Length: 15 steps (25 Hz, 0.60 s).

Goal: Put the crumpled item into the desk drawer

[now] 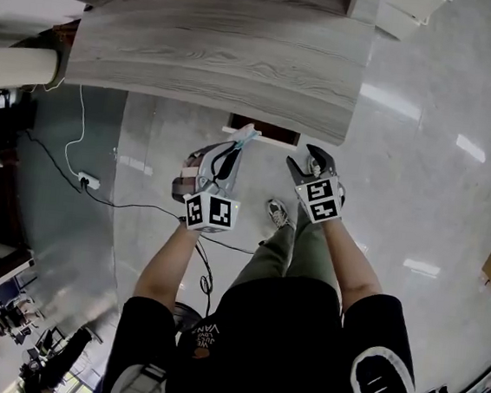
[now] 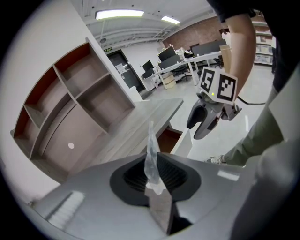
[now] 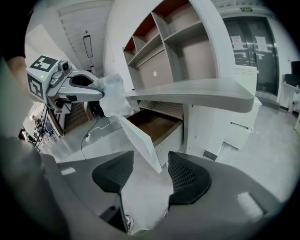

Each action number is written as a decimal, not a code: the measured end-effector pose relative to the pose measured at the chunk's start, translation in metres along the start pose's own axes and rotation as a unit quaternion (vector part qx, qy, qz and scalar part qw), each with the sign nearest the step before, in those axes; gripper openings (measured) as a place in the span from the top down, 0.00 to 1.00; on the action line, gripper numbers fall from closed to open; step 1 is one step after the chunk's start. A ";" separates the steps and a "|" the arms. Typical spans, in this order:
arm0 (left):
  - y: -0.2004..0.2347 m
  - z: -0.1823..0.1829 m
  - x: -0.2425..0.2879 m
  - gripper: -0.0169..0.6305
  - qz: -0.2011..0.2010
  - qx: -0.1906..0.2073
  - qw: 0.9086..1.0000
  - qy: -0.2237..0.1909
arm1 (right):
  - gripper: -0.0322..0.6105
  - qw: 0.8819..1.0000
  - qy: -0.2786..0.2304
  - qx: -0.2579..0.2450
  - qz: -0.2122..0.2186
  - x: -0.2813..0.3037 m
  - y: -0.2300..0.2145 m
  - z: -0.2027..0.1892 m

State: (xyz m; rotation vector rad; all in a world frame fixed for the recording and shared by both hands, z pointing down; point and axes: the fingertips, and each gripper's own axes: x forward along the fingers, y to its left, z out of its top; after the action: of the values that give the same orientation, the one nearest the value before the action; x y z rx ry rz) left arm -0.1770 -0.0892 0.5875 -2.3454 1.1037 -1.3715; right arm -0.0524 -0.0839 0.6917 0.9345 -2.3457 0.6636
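Crumpled item (image 2: 151, 154): thin, clear plastic film, wrinkled and twisted into an upright point. Clamped between the closed left tongs (image 2: 154, 183), near the front of the open drawer (image 3: 155, 125) under the desk's (image 1: 217, 53) front edge. Right tongs (image 3: 149, 172): jaws apart, nothing between them.

This is an open-plan office. In the upper right of the left tool's view, rows of white desks (image 2: 199, 58) carry dark monitors (image 2: 167, 54). They stand under long ceiling lights (image 2: 119, 14), with a brick wall (image 2: 197, 33) behind. Nearer is a grey wood-grain surface (image 1: 217, 49) with an open drawer (image 3: 154, 124) beneath it, backed by a tall white shelf unit (image 3: 178, 42) of open compartments. The floor (image 1: 423, 166) is glossy pale tile. A power strip (image 1: 89, 183) with trailing cables lies on it at the left of the head view.
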 end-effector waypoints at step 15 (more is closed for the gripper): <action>-0.012 0.003 0.037 0.82 -0.051 0.106 0.992 0.041 | 0.63 1.000 -0.001 0.009 0.006 0.022 -0.005 0.000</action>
State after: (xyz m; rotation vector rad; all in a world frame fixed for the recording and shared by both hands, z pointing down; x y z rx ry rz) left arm -0.1578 -0.1070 0.6165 -2.2369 0.8216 -1.5510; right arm -0.0623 -0.0979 0.7064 0.9302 -2.3517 0.6898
